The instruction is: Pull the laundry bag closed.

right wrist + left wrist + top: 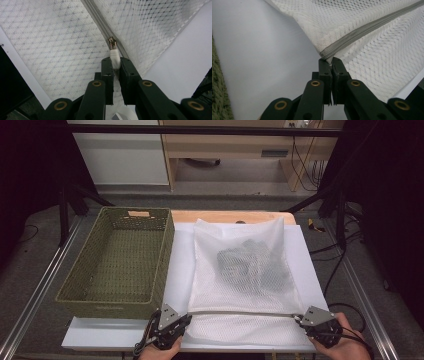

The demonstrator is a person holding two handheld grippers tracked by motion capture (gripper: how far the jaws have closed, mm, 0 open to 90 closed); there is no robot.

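High view: white mesh laundry bag (242, 270) w/ dark clothes inside lies flat on white-covered bench (310, 265), beside empty green woven basket (120, 260). Left hand-held gripper (181, 324) and right hand-held gripper (299, 319) sit at the bag's near corners.

Left gripper view: jaws clamped shut on zipper's end (328, 55); keep it anchored, tape taut.

Right gripper view: jaws pinch white pull tab (115, 58); prob. pull straight along grey zipper.

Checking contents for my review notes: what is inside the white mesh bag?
Through the mesh bag a dark bundle shows, probably dark fabric, lying in its upper middle. The netting blurs it, so what it is and how many pieces cannot be told. The zipper looks closed along the near edge.
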